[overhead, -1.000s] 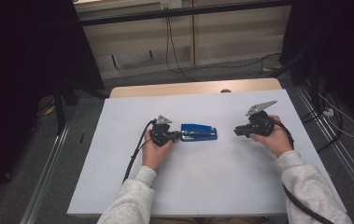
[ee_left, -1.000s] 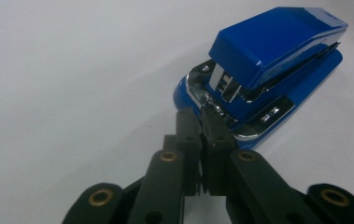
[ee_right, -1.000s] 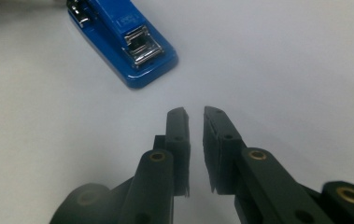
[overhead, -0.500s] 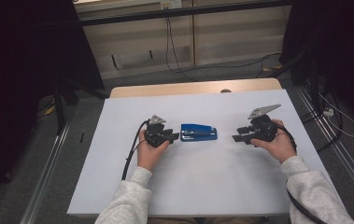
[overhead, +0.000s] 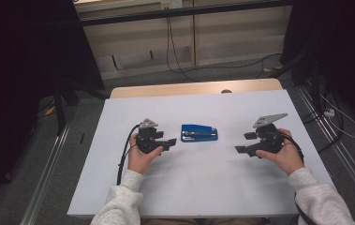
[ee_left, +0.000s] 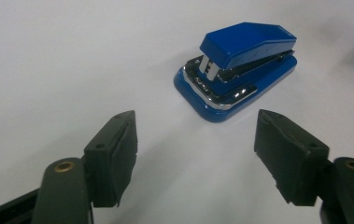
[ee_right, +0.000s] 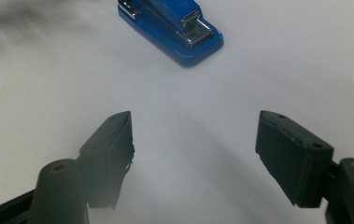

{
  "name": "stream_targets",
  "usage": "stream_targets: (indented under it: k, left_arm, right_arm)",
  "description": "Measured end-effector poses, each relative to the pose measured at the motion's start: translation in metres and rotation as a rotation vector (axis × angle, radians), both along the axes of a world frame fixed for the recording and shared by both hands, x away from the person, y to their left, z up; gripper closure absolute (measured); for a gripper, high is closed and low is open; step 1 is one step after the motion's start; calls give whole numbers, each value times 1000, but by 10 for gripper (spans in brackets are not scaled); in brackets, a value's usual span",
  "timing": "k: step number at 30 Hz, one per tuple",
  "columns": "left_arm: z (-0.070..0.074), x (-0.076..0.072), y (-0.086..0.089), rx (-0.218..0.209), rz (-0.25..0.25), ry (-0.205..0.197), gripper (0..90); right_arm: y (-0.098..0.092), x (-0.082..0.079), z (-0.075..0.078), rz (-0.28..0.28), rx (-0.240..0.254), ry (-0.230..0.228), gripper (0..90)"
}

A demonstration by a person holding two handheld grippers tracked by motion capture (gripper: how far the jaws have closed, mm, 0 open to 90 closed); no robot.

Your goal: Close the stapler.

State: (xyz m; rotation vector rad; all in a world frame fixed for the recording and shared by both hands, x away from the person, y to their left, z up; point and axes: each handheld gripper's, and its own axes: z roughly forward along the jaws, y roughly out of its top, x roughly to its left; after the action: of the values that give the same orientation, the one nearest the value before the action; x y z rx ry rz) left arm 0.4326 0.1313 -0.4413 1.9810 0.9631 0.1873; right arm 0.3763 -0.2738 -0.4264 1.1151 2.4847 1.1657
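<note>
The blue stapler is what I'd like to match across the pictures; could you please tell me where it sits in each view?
High view: the blue stapler lies mid-table, between the two hand-held grippers, nearer the left one.
Left gripper view: upper right of centre, beyond the open jaws.
Right gripper view: top centre, cut by the upper edge, beyond the open jaws.
Shared landmark: the white tabletop under it.

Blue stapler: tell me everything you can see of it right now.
The blue stapler is small, with a glossy plastic-looking base and top arm and a shiny metal magazine between them. It is closed and lies flat on the white table, lengthwise between the left tool and right tool. Neither touches it.
</note>
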Motion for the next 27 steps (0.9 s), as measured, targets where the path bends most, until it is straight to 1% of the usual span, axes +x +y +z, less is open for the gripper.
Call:
stream_targets:
  k: [1, 2, 3, 4, 5, 6, 7, 8, 9, 10, 11, 12, 15, 16, 17, 18, 19, 21, 23, 27]
  left_arm:
    - [1, -1, 2, -2, -10, 1, 267]
    - [2, -2, 3, -2, -11, -8, 264]
    - [3, -4, 5, 9, -22, -8, 246]
    - [4, -5, 6, 10, -27, -10, 231]
    - [4, -7, 7, 6, -22, -10, 231]
    - [5, -9, 8, -3, -32, -6, 224]
    - [6, -10, 9, 2, -36, -15, 215]
    - [7, -11, 11, 12, -49, -16, 213]
    - [7, -13, 11, 10, -39, -17, 203]
    - [8, -14, 12, 13, -43, -19, 185]
    - [9, -15, 13, 5, -46, -17, 174]
    - [10, -17, 14, 10, -38, -25, 173]
    - [12, -21, 19, -7, -44, -27, 160]
    - [12, -22, 21, 0, -45, -34, 153]
    - [12, -23, 22, -12, -45, -37, 149]
    - [12, -24, 24, -8, -47, -41, 149]
    - [12, -25, 25, -15, -37, -34, 149]
    - [12, -27, 28, -16, -39, -36, 146]
    - [13, -29, 31, -5, -42, -41, 145]
    - [14, -34, 36, 1, -40, -47, 140]
  right_arm:
    - [1, -2, 0, 5, 5, 0, 268]
    - [1, -5, 1, 10, 5, -4, 262]
    - [1, -6, 1, 10, 2, -3, 256]
    - [1, -8, 1, 14, -2, -2, 255]
    - [2, -10, 1, 17, -6, -1, 251]
    - [2, -12, 0, 20, -9, -2, 249]
    - [1, -14, 1, 20, -8, -1, 246]
    - [1, -15, 1, 22, -12, -2, 243]
    - [1, -17, 1, 22, -13, -2, 243]
    - [0, -18, 2, 26, -15, -2, 243]
    - [-1, -20, 2, 24, -18, -3, 240]
    - [-1, -21, 1, 23, -22, -4, 236]
    - [-2, -25, 1, 29, -31, 2, 230]
    - [-3, -26, 1, 29, -32, 1, 228]
    - [-4, -27, 1, 27, -29, 5, 228]
    - [-5, -28, 1, 27, -28, 4, 227]
    - [-5, -29, 1, 27, -30, 5, 227]
    - [-6, -32, 1, 32, -33, 8, 227]
    - [-6, -34, 1, 34, -36, 3, 225]
    - [-7, -38, 1, 35, -35, 3, 223]
